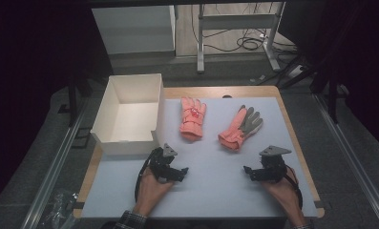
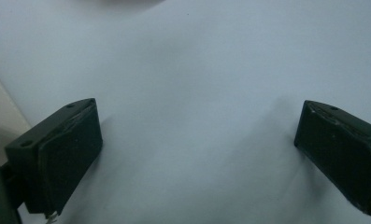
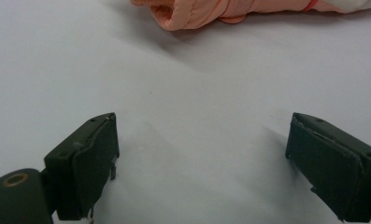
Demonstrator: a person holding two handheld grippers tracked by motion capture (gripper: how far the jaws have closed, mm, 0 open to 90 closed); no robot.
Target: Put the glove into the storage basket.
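White box [image 1: 130, 114] beside two pink gloves [image 1: 193, 118], table [image 1: 225, 191]

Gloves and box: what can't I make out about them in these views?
- White box, high view: its near wall hides part of the floor inside.
- Right glove, right gripper view: top edge cuts off all but the cuff.
- Left glove, high view: red emblem too small to read.

Two pink gloves [image 1: 193, 118] [image 1: 239, 127] lie beside a white box [image 1: 130, 114] on the table [image 1: 206, 171]
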